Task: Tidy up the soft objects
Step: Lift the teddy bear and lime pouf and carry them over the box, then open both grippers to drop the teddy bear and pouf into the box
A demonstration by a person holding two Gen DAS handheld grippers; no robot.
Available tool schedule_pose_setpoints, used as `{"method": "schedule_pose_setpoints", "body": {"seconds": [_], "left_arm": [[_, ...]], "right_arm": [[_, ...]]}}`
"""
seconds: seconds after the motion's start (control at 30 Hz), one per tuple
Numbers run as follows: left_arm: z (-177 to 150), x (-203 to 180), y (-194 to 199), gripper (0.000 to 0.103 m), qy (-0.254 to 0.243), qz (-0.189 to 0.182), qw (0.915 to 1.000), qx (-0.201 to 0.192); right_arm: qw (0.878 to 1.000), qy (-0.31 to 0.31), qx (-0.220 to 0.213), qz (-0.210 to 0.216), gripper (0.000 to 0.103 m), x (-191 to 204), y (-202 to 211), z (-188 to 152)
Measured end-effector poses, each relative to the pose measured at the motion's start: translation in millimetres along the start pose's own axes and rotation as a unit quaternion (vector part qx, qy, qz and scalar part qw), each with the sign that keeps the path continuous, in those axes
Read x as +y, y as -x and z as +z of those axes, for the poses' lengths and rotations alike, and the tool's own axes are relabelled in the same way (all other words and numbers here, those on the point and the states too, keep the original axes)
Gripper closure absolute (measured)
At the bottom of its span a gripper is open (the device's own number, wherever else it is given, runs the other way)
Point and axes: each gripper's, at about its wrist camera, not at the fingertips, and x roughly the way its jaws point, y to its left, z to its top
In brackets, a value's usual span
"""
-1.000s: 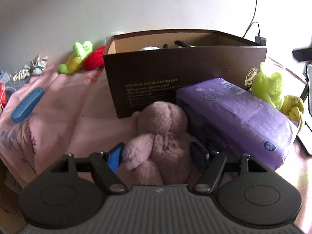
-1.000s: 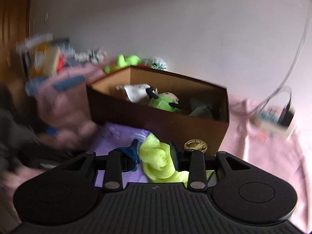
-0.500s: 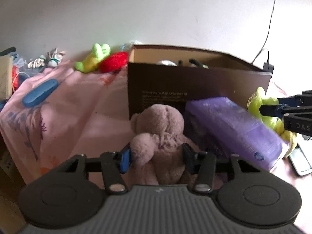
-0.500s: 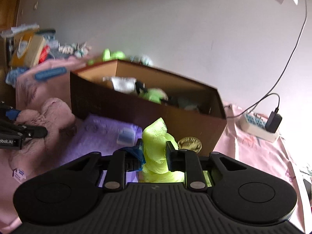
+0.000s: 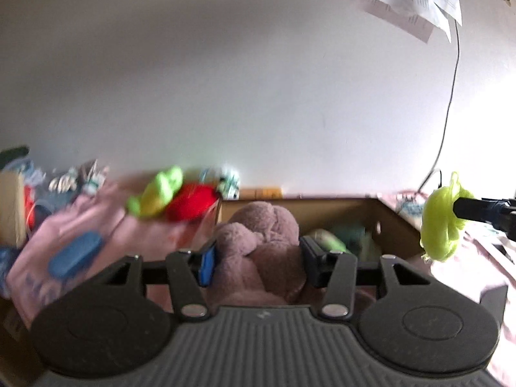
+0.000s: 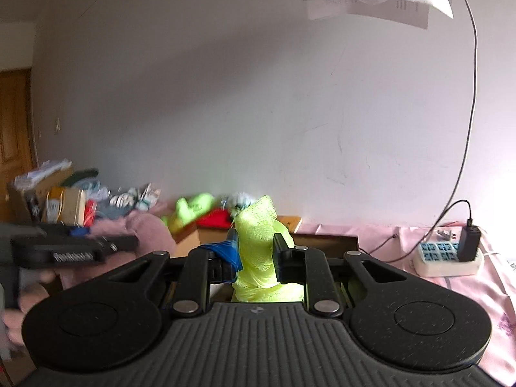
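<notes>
My left gripper is shut on a mauve plush bear and holds it raised in front of the open brown cardboard box. My right gripper is shut on a yellow-green mesh soft toy, lifted above the box. That toy also shows at the right of the left wrist view, held by the right fingers. Green soft things lie inside the box.
A green plush and a red plush lie behind the box on the pink sheet. A blue oblong object lies at left. A power strip with charger sits at right. Clutter stands far left.
Both grippers have risen with their toys from in front of the box to about its rim height. The purple package has dropped out of view.
</notes>
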Motion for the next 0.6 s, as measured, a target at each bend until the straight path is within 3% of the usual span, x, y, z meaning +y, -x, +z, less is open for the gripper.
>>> {"method": "schedule_pose_setpoints", "body": {"seconds": [0.13, 0.3, 0.4, 0.5, 0.6], "left_arm": [[22.4, -6.9, -46.4, 0.051, 0.004, 0.002, 0.9999, 0.014], [20.3, -8.1, -96.7, 0.048, 0.022, 0.014, 0.9981, 0.055], [15.6, -10.9, -118.1, 0.044, 0.015, 0.026, 0.9961, 0.083], [13.5, -15.8, -122.6, 0.031, -0.007, 0.040, 0.9950, 0.092], [13.8, -15.4, -119.4, 0.027, -0.010, 0.041, 0.9939, 0.102]], "right_arm": [[0.999, -0.013, 0.029, -0.019, 0.098, -11.8, -37.8, 8.7], [0.994, -0.013, 0.093, -0.063, 0.094, -18.2, -76.9, -1.6], [0.988, -0.066, 0.123, -0.068, 0.092, -30.9, -87.9, -7.8], [0.974, -0.156, 0.158, -0.048, 0.092, -50.4, -88.1, -12.1], [0.964, -0.164, 0.200, -0.058, 0.092, -51.9, -91.9, -16.5]]}}
